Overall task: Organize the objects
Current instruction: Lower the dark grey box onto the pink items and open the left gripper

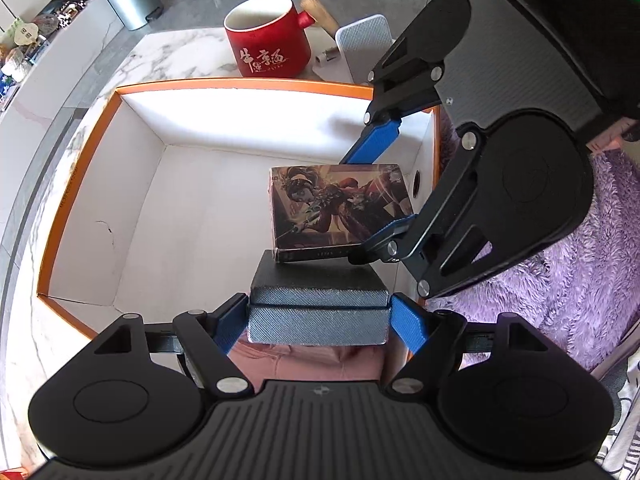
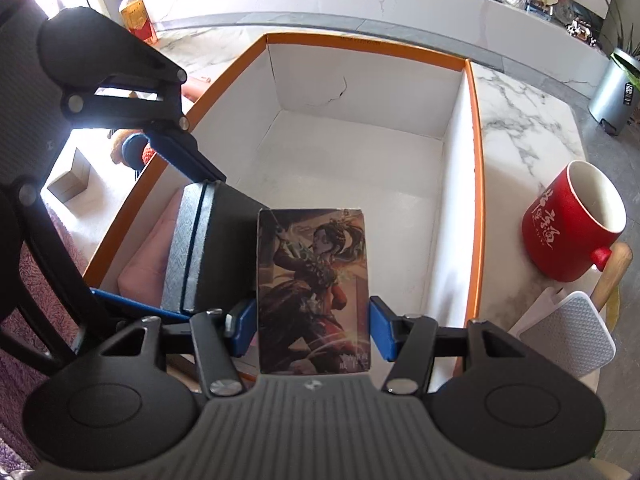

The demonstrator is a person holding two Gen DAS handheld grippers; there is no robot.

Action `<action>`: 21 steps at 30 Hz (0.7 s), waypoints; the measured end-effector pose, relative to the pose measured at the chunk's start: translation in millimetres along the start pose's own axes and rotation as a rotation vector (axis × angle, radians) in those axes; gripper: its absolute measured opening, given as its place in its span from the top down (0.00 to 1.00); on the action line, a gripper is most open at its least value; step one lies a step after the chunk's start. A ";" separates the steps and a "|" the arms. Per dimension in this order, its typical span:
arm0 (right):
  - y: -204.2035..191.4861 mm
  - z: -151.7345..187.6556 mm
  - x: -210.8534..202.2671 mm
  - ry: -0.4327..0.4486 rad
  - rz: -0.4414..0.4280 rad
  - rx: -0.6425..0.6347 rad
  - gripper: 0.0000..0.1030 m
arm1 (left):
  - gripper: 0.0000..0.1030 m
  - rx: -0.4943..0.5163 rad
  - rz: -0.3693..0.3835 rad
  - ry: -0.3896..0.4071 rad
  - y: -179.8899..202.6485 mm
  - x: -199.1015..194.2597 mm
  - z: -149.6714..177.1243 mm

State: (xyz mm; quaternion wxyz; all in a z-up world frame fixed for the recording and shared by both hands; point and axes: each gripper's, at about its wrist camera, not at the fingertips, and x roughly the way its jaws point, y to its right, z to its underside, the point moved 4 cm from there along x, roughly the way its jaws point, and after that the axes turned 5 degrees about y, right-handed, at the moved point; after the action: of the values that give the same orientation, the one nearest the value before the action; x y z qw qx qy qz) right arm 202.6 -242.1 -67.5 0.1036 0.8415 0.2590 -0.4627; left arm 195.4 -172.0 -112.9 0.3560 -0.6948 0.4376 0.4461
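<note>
My left gripper (image 1: 318, 316) is shut on a dark grey textured case (image 1: 318, 306), held over the near edge of the orange-rimmed white box (image 1: 240, 84). My right gripper (image 2: 314, 326) is shut on an illustrated card box (image 2: 314, 280), held over the same orange-rimmed box (image 2: 474, 152). In the left wrist view the card box (image 1: 340, 204) sits just beyond the case, with the right gripper's fingers (image 1: 376, 142) on either side. In the right wrist view the grey case (image 2: 208, 248) is just left of the card box.
A red mug (image 1: 266, 36) with a wooden handle stands on the marble table behind the box, next to a white textured device (image 1: 364, 46). Both show in the right wrist view, mug (image 2: 568, 224) and device (image 2: 572, 336). A purple fluffy blanket (image 1: 580, 260) lies right.
</note>
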 end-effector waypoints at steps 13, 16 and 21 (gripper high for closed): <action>0.9 -11.0 6.8 -0.120 0.001 -0.030 0.42 | 0.12 -0.021 0.098 0.081 -7.5 -28.4 12.9; -3.0 -12.2 9.8 -0.137 0.028 -0.067 0.42 | 0.16 -0.034 0.064 0.064 -11.5 -20.0 13.0; -11.1 -16.9 12.3 -0.158 0.053 -0.129 0.42 | 0.31 -0.111 0.102 0.103 -21.7 -19.0 17.2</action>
State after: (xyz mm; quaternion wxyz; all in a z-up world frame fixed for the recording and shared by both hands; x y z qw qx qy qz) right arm 214.4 -221.5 -67.7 0.1902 0.8005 0.2568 -0.5070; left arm 206.0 -143.4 -98.9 0.2709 -0.7123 0.4646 0.4510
